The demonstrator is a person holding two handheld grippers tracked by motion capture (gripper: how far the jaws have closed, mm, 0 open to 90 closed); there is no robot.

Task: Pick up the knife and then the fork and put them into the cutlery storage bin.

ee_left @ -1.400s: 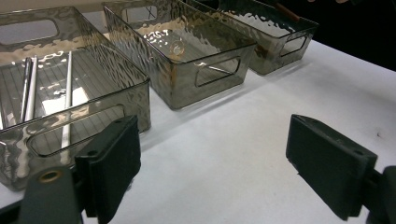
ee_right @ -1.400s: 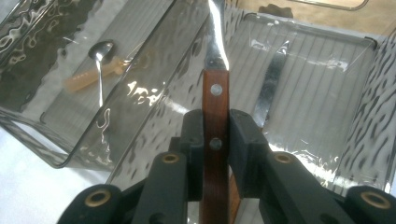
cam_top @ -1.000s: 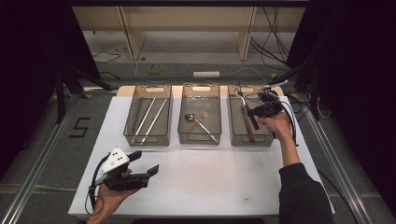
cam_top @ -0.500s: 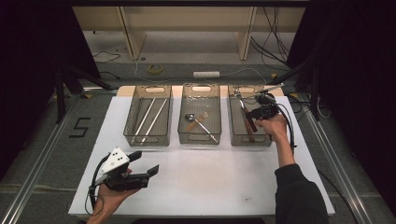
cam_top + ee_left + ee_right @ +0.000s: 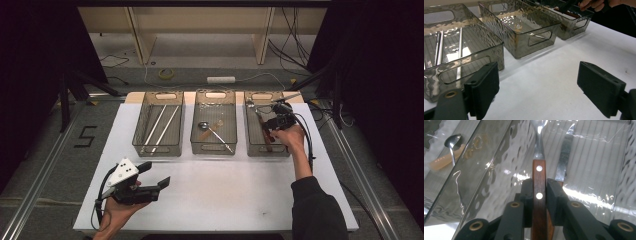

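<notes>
Wooden handle (image 5: 539, 195) – reddish, smooth, two bright metal rivets – with a polished steel neck; matt black gripper pads (image 5: 529, 200); glossy rippled clear-plastic bin (image 5: 266, 131); matt white tabletop (image 5: 225, 190).

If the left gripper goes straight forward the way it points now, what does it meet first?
Probably the smoked clear plastic middle bin. The left gripper has open jaws over bare white table; depth is uncertain.

A dark long sleeve (image 5: 315, 210) is covering the right arm; black cables are trailing from both black grippers
</notes>
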